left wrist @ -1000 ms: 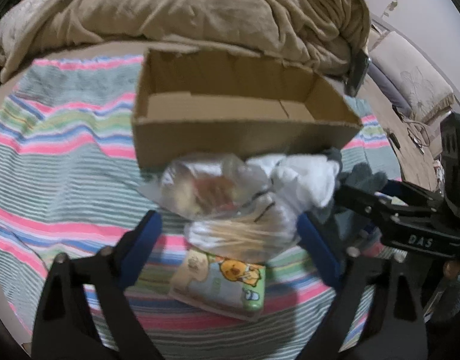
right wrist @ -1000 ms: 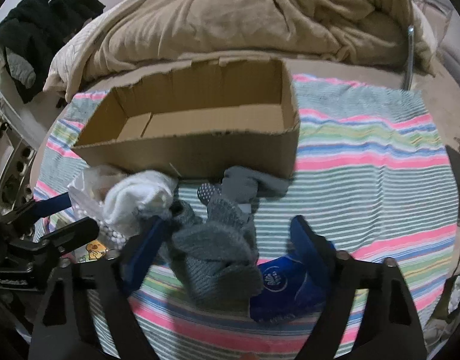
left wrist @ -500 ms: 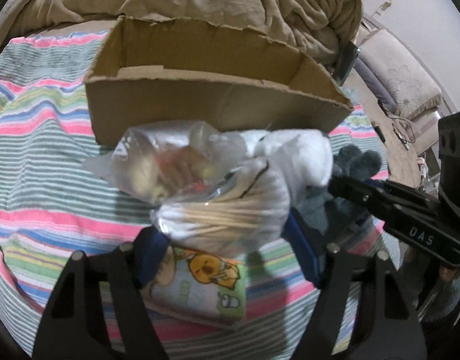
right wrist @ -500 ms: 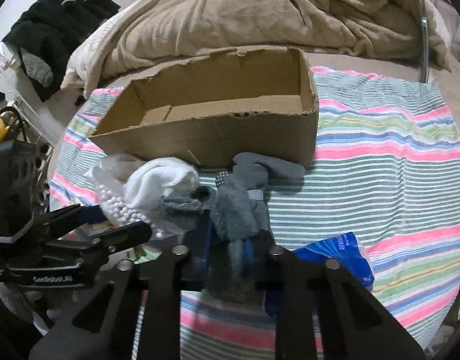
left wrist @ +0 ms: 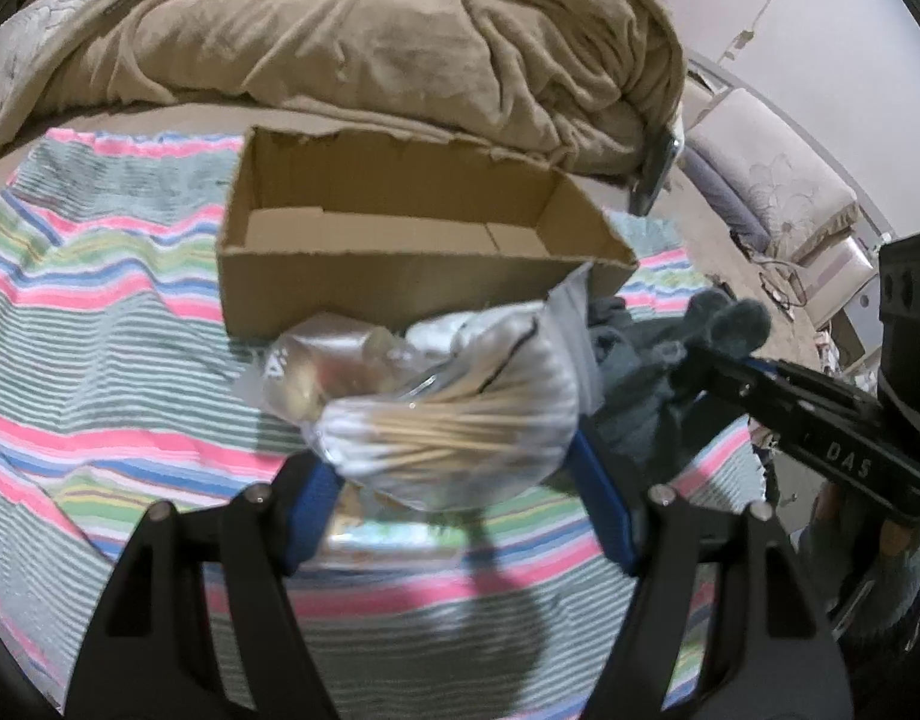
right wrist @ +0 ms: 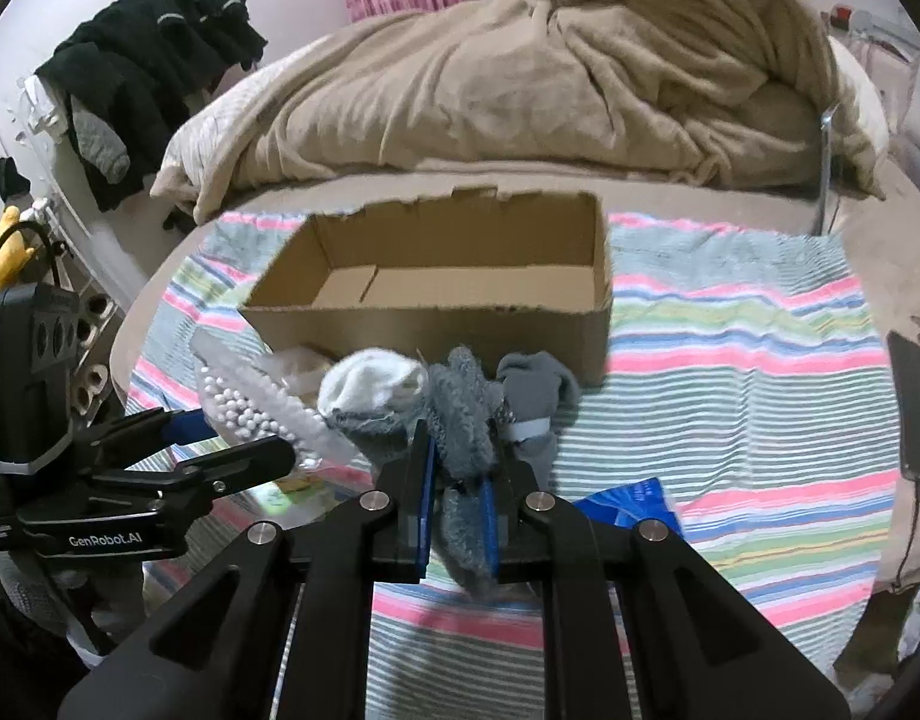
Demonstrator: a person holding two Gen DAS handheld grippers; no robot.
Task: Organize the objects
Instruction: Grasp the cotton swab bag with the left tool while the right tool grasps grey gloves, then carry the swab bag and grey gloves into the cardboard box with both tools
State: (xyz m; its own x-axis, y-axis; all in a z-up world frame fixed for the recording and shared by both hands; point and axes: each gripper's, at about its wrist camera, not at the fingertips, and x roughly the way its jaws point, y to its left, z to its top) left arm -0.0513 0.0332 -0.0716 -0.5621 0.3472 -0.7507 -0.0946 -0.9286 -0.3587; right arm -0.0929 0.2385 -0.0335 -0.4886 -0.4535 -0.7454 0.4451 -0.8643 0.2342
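Transfer step in hand. Left gripper (left wrist: pixel 453 480) jaws clamped on bag of cotton swabs (left wrist: pixel 453 420), lifted off striped blanket (left wrist: pixel 99 360); right gripper (right wrist: pixel 456 510) jaws clamped on grey sock (right wrist: pixel 463 420). Cardboard box (right wrist: pixel 435 324) just ahead of both jaws, open-topped. Next, likely: carry over near wall, then release.

Swab bag (left wrist: pixel 453 426) hides the left tool's (left wrist: pixel 453 480) fingertips and most of the packet (left wrist: pixel 387 531) under it, print unreadable. Clear bag (left wrist: pixel 321 366) contents blurred. Blue pouch (right wrist: pixel 628 507) half behind the right tool (right wrist: pixel 456 498). Phone (right wrist: pixel 913 414) cut by the edge.
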